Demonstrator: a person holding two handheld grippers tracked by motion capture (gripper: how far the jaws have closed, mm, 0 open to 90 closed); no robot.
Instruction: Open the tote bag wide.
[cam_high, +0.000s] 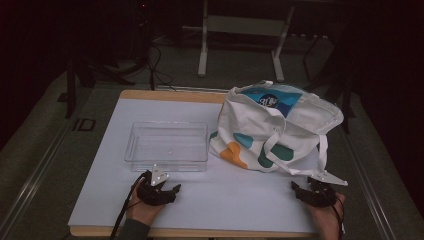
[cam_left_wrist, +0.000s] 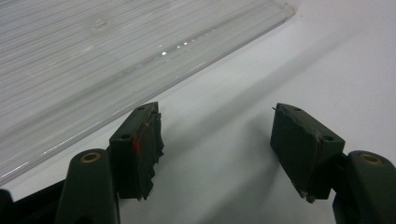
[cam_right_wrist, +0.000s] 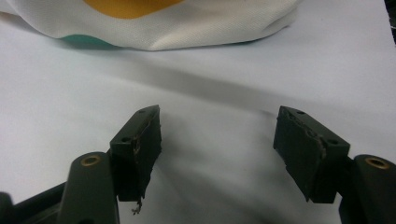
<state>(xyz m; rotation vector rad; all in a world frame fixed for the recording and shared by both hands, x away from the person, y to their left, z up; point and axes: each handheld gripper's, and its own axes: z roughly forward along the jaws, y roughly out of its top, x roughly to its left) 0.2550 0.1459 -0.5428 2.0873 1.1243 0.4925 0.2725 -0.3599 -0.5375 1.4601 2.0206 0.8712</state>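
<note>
A white cloth tote bag (cam_high: 270, 127) with orange and teal spots lies at the back right of the white board (cam_high: 210, 200); a blue package (cam_high: 272, 99) shows in its mouth. A clear plastic tray (cam_high: 167, 145) stands empty to its left. My left gripper (cam_high: 170, 192) rests near the front left, just in front of the tray (cam_left_wrist: 93, 70), open with nothing between its jaws (cam_left_wrist: 217, 149). My right gripper (cam_high: 299, 191) rests at the front right, open and empty (cam_right_wrist: 217, 149), a short way in front of the bag (cam_right_wrist: 154, 23).
The white board lies on a wooden tabletop (cam_high: 170, 94) whose edge shows at the back. Beyond it are the legs of a white stand (cam_high: 202, 50) and cables (cam_high: 155, 65) on a dark floor.
</note>
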